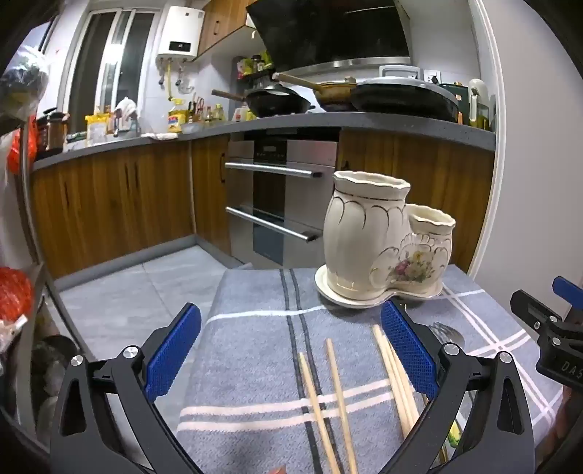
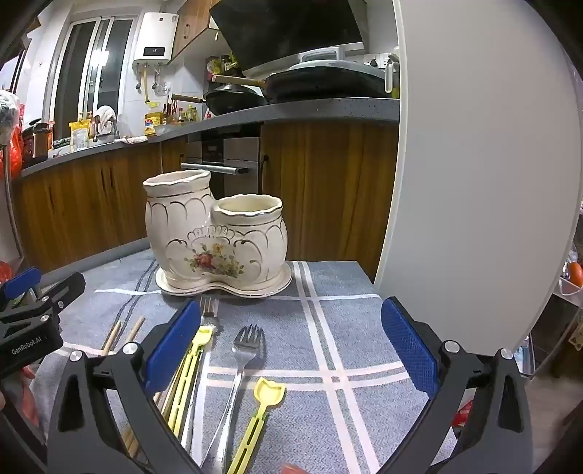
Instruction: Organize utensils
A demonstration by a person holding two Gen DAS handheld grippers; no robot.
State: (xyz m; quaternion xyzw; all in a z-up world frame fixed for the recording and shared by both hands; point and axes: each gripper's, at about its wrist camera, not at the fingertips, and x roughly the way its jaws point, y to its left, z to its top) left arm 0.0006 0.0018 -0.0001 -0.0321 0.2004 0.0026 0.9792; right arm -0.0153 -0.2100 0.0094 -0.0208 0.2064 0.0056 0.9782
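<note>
Both grippers, left gripper (image 1: 291, 350) and right gripper (image 2: 291, 350), gape empty; chopsticks (image 1: 339, 401) and forks (image 2: 245, 346) lie unsorted, ceramic holder (image 2: 218, 233) at twelve o'clock empty.

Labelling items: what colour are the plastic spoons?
Yellow spoons, clearest in the right wrist view.

Far across the grey tiled floor (image 1: 145, 291), wooden cabinets (image 1: 109, 204) run under a dark grey stone countertop (image 1: 328, 120) (crowded with black pans (image 1: 280, 100)); a steel built-in oven (image 1: 280, 197) sits between, a white water heater (image 1: 180, 34) hangs beside the far-left window (image 1: 109, 62).
</note>
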